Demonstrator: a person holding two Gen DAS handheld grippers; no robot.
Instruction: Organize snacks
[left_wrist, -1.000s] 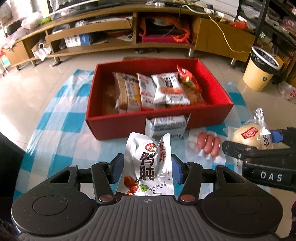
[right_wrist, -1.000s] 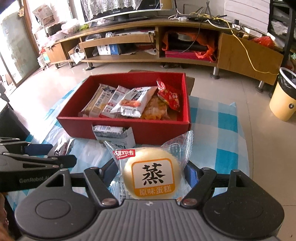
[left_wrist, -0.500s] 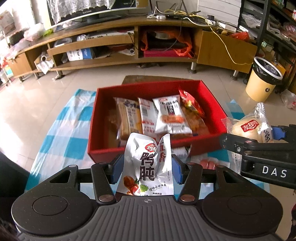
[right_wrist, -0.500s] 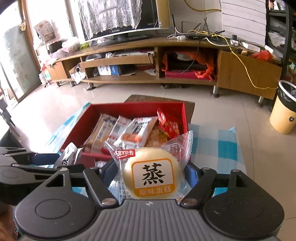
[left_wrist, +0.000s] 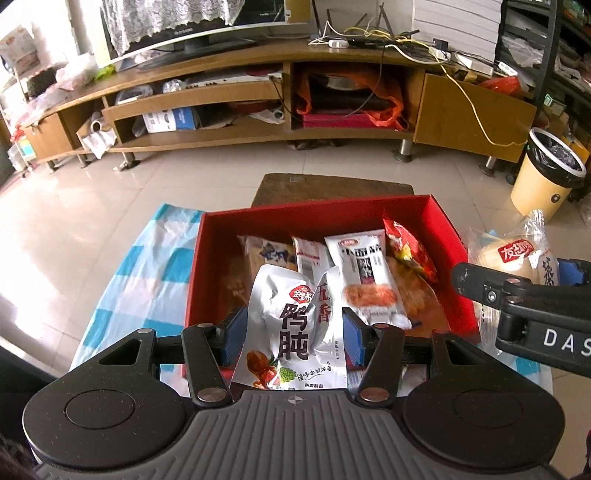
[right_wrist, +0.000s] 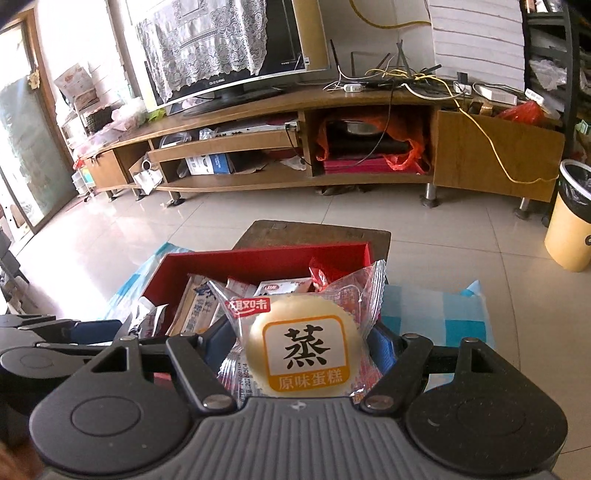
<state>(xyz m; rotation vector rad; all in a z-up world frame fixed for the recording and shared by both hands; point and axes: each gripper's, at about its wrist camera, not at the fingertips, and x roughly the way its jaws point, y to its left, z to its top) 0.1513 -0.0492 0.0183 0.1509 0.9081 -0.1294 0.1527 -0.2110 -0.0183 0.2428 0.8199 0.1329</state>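
Carry step: your left gripper (left_wrist: 291, 328) clamps silver duck pouch (left_wrist: 295, 325), right gripper (right_wrist: 303, 350) clamps steamed cake (right_wrist: 303, 347) — both frame centre, before red box (left_wrist: 458, 236). Next — advance over box, release.

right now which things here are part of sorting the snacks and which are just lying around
Part of the job:
- silver foil snack pouch, held by left gripper
- round steamed cake in clear wrapper, held by right gripper
- red cardboard box holding snack packets

Just lying about:
- yellow trash bin
- wooden TV stand
- television
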